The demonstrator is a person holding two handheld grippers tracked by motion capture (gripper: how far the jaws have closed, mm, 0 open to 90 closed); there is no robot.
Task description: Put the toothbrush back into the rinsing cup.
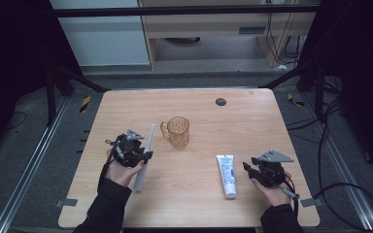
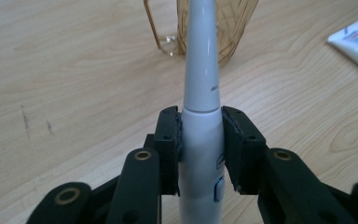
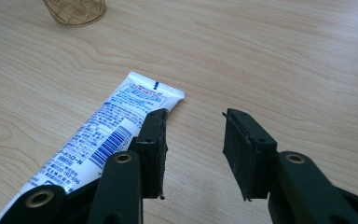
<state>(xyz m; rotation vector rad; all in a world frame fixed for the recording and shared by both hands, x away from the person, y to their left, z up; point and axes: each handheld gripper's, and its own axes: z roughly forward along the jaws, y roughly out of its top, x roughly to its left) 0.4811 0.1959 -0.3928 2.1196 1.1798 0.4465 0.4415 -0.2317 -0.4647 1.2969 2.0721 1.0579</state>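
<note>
My left gripper [image 1: 143, 154] [image 2: 200, 123] is shut on a white electric toothbrush [image 1: 144, 156] [image 2: 201, 102], its pads pressing the handle just below the neck. The brush is lifted off the wooden table [image 1: 194, 204] and its neck points toward the amber transparent cup [image 1: 178, 131] [image 2: 216, 28] just ahead. A white toothpaste tube [image 1: 227, 174] [image 3: 102, 135] with blue print lies flat at the front right. My right gripper [image 1: 249, 168] [image 3: 195, 140] rests open just right of the tube, nothing between its jaws.
A small dark round spot [image 1: 220, 102] marks the table's far side. Beyond the table stand a wooden cabinet [image 1: 223, 24] and trailing cables [image 1: 340, 145] on the floor at the right. The cup's handle [image 2: 156, 32] faces left.
</note>
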